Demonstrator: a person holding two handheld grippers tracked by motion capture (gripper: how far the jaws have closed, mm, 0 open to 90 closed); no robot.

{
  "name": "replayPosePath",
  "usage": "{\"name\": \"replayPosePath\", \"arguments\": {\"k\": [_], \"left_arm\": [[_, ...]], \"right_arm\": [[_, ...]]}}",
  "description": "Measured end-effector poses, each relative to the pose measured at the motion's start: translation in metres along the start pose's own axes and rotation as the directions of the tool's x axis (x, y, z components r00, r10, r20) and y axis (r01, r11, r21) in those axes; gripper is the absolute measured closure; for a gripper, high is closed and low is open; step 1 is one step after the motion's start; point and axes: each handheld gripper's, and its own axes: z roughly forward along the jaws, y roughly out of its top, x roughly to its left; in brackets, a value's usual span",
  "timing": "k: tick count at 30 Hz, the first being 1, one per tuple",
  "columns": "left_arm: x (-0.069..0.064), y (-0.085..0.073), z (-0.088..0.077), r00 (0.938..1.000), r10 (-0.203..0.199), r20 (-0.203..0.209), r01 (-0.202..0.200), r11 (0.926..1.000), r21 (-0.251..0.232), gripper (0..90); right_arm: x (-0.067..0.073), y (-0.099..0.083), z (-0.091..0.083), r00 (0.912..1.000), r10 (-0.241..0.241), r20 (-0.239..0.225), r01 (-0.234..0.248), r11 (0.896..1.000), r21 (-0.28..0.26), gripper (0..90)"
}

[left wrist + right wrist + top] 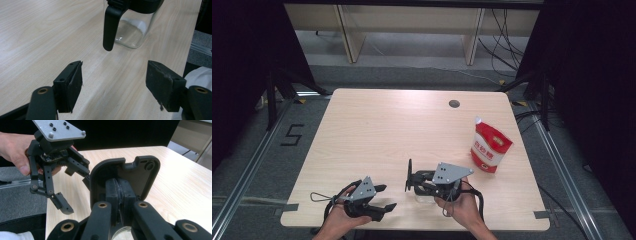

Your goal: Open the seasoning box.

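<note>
The right tool (119, 202) is pressed together on the raised black lid (125, 178) of a clear glass jar (130, 31) near the bench's (377, 130) front edge; the left tool (115, 85) hangs spread and empty beside it; the jar looks rigid, slick, breakable and fairly heavy, so steady its glass body, since the hinged lid may swing

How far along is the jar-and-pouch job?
Done: the jar's lid stands flipped open. In hand: the right gripper is shut at that lid; the left gripper is open and empty, facing the jar. Left: the red pouch stands untouched on the table, apart from both.
</note>
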Motion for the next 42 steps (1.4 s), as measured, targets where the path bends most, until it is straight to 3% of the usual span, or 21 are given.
{"name": "replayPosePath", "arguments": {"k": [1, 2, 7, 14, 16, 17, 20, 28, 29, 33, 34, 36, 40, 42], "left_arm": [[0.000, 0.000, 0.001, 1.0000, 0.007, 0.005, -0.007, 0.9999, -0.015, 29.3], [-0.001, 0.000, 0.001, 1.0000, -0.007, 0.003, 0.007, 1.0000, -0.007, 29.3], [-0.002, 0.000, 0.000, 1.0000, 0.002, -0.001, -0.002, 1.0000, 0.008, 29.3], [-0.004, 0.000, 0.001, 0.9999, -0.011, 0.010, 0.011, 0.9999, -0.005, 29.3], [-0.003, 0.000, 0.002, 0.9999, -0.001, 0.010, 0.001, 1.0000, -0.009, 29.5], [-0.002, 0.000, 0.001, 0.9995, 0.031, 0.004, -0.031, 0.9995, 0.002, 29.5], [-0.005, 0.000, 0.002, 0.9999, -0.002, 0.014, 0.002, 1.0000, -0.004, 29.5], [-0.005, -0.001, 0.003, 0.9998, -0.005, 0.018, 0.005, 1.0000, -0.007, 29.0], [-0.004, 0.000, 0.003, 0.9998, 0.011, 0.016, -0.011, 0.9999, 0.000, 29.0], [-0.004, 0.000, 0.003, 0.9997, 0.016, 0.021, -0.016, 0.9998, -0.007, 29.0], [-0.005, -0.001, 0.003, 0.9998, -0.006, 0.018, 0.006, 1.0000, -0.007, 29.0], [-0.005, 0.000, 0.002, 0.9999, -0.003, 0.015, 0.003, 1.0000, -0.003, 29.0], [-0.002, -0.001, 0.001, 0.9998, 0.018, 0.007, -0.018, 0.9996, 0.020, 28.9], [-0.003, -0.001, 0.002, 0.9999, 0.009, 0.014, -0.009, 1.0000, -0.002, 28.9]], "right_arm": [[0.000, 0.000, 0.000, 1.0000, -0.003, -0.001, 0.003, 1.000, -0.002, 88.1], [0.000, 0.000, 0.001, 1.0000, 0.004, -0.001, -0.004, 1.000, 0.005, 88.0], [0.001, 0.001, 0.002, 1.0000, 0.006, -0.006, -0.006, 1.000, 0.010, 88.0], [0.000, 0.002, 0.003, 1.0000, 0.003, -0.008, -0.002, 1.000, 0.012, 87.8], [0.001, 0.002, 0.002, 0.9999, 0.011, 0.001, -0.011, 1.000, 0.013, 87.8], [0.001, 0.001, 0.002, 1.0000, 0.009, 0.002, -0.009, 1.000, 0.014, 87.7], [0.001, 0.001, 0.002, 0.9998, 0.018, -0.002, -0.018, 1.000, 0.011, 87.5], [-0.002, 0.000, -0.001, 1.0000, 0.002, 0.005, -0.002, 1.000, 0.000, 85.9], [-0.002, 0.000, -0.001, 1.0000, 0.000, 0.003, 0.000, 1.000, 0.000, 85.7], [-0.001, 0.000, -0.002, 1.0000, 0.008, 0.001, -0.008, 1.000, 0.004, 84.6], [-0.001, 0.000, -0.002, 0.9999, 0.011, 0.003, -0.011, 1.000, 0.007, 84.2], [-0.001, 0.000, -0.003, 0.9998, 0.021, 0.001, -0.021, 1.000, 0.011, 83.9], [-0.006, -0.003, -0.012, 0.9994, 0.029, 0.016, -0.029, 1.000, -0.001, 78.0], [-0.007, -0.004, -0.017, 0.9989, 0.030, 0.036, -0.030, 0.999, -0.010, 75.1]]}}
